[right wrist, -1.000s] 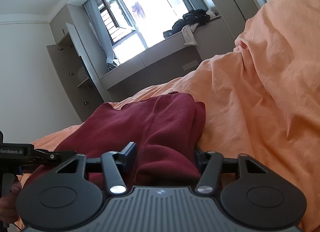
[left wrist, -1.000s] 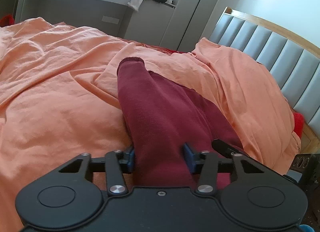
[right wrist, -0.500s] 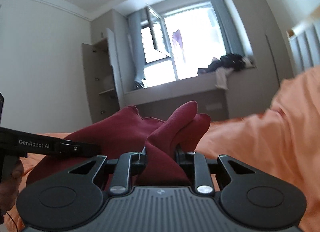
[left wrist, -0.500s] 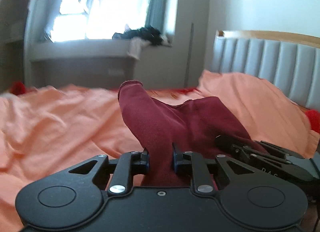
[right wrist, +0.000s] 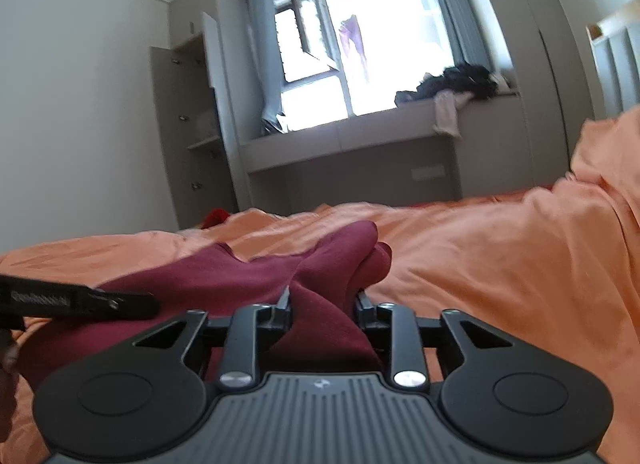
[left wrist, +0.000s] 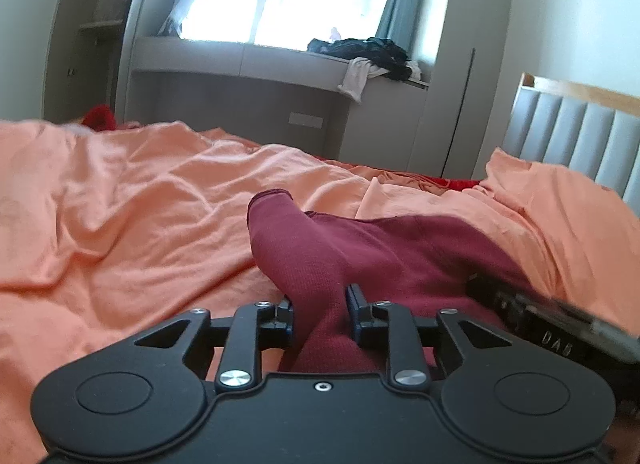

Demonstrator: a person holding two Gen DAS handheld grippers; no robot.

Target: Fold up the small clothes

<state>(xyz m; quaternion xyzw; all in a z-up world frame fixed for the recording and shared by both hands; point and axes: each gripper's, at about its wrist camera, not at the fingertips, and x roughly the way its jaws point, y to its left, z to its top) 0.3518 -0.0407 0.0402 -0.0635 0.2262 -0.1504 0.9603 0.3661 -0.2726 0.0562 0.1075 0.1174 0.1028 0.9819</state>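
A dark red garment (left wrist: 384, 248) lies on the orange bed sheet (left wrist: 120, 224). My left gripper (left wrist: 320, 310) is shut on a bunched fold of it, which rises between the fingers. My right gripper (right wrist: 323, 310) is shut on another fold of the same garment (right wrist: 224, 280). The right gripper's body shows at the right edge of the left wrist view (left wrist: 552, 324). The left gripper's body shows at the left edge of the right wrist view (right wrist: 72, 300). The cloth under both grippers is hidden.
A grey padded headboard (left wrist: 576, 140) stands at the right. A window bench (left wrist: 280, 60) at the back holds a pile of dark and white clothes (left wrist: 372, 56). An open cupboard (right wrist: 188, 132) stands by the window. A red item (left wrist: 98, 116) lies at the bed's far edge.
Both grippers closed on folds of the red garment and lifted, so the views tilted up toward the window. In the last half second they have held their grip with little motion.
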